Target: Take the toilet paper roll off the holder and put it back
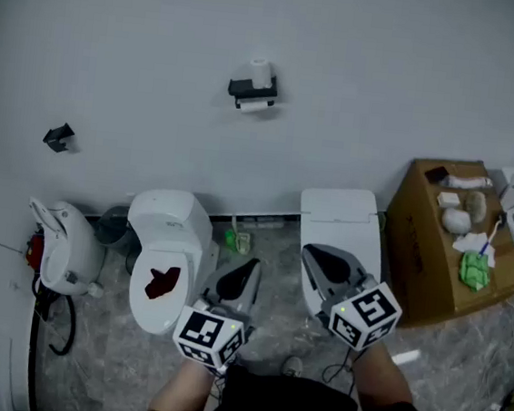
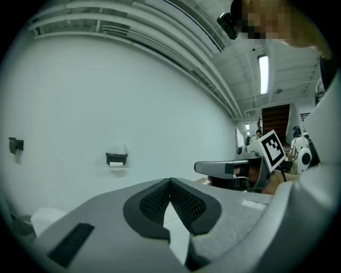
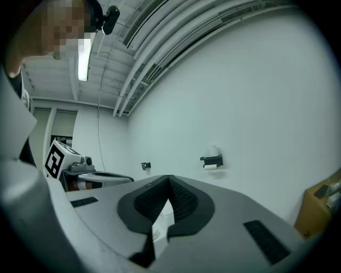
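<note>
Left hand-held gripper [image 1: 251,266] and right hand-held gripper [image 1: 311,250], both closed and empty, sit well below the toilet paper roll [image 1: 261,71] atop its wall holder [image 1: 249,90].

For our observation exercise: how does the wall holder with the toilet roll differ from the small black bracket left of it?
The holder bears a white toilet roll; the bracket bears nothing. The holder looks wider; the bracket looks smaller. Both are black and fixed to the white wall.
</note>
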{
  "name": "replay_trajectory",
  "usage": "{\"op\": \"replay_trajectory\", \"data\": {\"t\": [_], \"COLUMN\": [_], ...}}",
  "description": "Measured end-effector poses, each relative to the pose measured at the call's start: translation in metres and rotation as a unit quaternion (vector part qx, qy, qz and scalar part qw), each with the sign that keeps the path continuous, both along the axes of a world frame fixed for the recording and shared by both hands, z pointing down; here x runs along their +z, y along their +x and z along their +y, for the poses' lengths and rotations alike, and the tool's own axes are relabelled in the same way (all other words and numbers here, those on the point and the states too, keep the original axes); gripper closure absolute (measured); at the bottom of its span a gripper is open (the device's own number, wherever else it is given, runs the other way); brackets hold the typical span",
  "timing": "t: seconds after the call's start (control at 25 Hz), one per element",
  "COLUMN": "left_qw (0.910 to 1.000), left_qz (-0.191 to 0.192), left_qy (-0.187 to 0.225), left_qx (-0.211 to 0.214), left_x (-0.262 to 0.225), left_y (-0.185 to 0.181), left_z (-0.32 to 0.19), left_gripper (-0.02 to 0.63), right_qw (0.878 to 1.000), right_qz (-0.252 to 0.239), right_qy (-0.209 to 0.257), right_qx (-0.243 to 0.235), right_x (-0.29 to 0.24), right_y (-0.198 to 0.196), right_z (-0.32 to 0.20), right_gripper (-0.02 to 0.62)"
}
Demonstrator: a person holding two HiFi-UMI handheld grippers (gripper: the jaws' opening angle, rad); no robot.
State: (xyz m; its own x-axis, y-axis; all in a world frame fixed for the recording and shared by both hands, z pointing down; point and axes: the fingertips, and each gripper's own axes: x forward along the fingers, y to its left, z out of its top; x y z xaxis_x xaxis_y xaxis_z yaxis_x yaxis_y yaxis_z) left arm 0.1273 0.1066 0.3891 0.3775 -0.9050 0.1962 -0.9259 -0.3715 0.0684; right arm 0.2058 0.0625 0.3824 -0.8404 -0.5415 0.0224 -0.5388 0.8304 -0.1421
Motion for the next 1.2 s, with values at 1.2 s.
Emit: {"op": "replay_trajectory", "data": {"t": [1.2], "left_qw": [0.9995], "left_qz": [0.015], "left_qy": [0.027], "left_qx": [0.005], "left_x": [0.001], "left_y": [-0.122], "left_z": [-0.032], "left_gripper": [0.560], "right_qw": [1.000], "right_qz": [-0.017], "right_qy": [-0.007], "right_qx": [0.023], "right_x": [-0.001], "right_y": [-0.108], "right_z": [-0.034], "right_gripper": [0.526]}}
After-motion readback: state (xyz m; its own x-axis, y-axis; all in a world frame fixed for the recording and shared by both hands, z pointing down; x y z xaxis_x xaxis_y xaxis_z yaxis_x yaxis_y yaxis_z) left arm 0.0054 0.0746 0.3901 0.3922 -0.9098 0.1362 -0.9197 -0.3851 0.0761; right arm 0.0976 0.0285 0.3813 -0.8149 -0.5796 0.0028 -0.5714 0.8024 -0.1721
